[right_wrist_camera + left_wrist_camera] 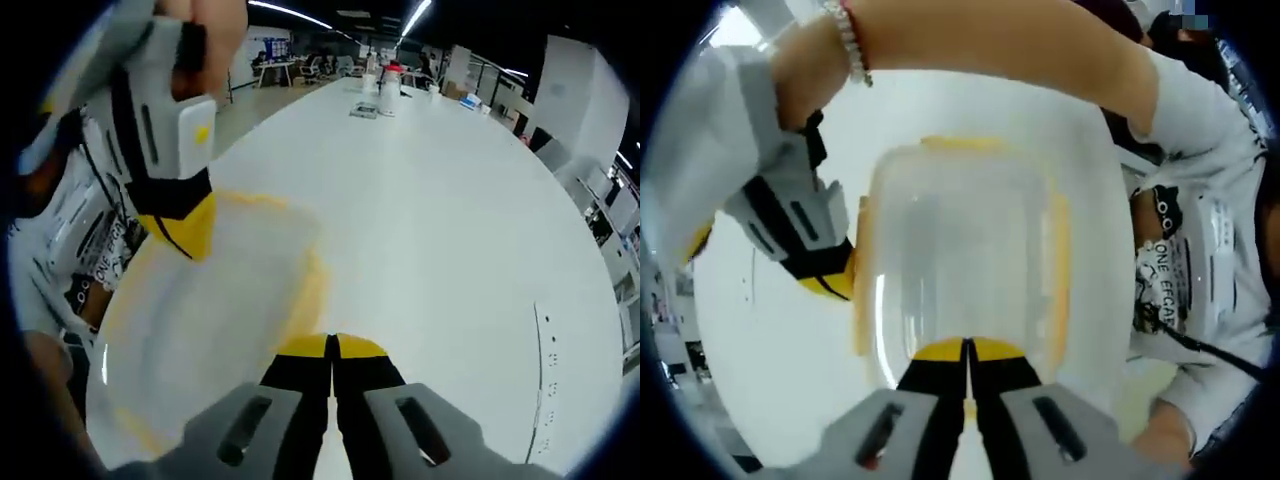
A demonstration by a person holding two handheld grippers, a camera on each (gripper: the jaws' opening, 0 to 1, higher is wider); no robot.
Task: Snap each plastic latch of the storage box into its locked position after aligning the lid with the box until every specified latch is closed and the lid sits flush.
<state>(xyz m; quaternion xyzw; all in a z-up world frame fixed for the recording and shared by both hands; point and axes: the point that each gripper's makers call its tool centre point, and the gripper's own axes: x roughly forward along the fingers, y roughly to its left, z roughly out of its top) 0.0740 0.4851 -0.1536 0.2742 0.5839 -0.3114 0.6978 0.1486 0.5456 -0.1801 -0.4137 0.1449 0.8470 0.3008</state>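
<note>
Both the left tongs (967, 352) and the right tongs (331, 350) are seen closed, jaw tips together with nothing gripped, pressed at edges of the storage box (970, 250). Its clear lid (965, 215) with yellow latches (1061, 270) is laid on the white surface (450, 200).

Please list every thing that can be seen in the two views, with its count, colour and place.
storage box: one, clear with a clear lid, on the white table in front of the left gripper
latches: yellow, along the box edges; the count cannot be told
table: one, white, long, under the box
bottles and small items: a few, too small to tell, at the far end of the table
person's shirt: one, white with black print, beside the table
bracelet: one, pale beads, on the wrist above the box
left gripper: grey and black with yellow tips, jaws shut, at the box's near edge
right gripper: same colours, jaws shut, beside the box
</note>
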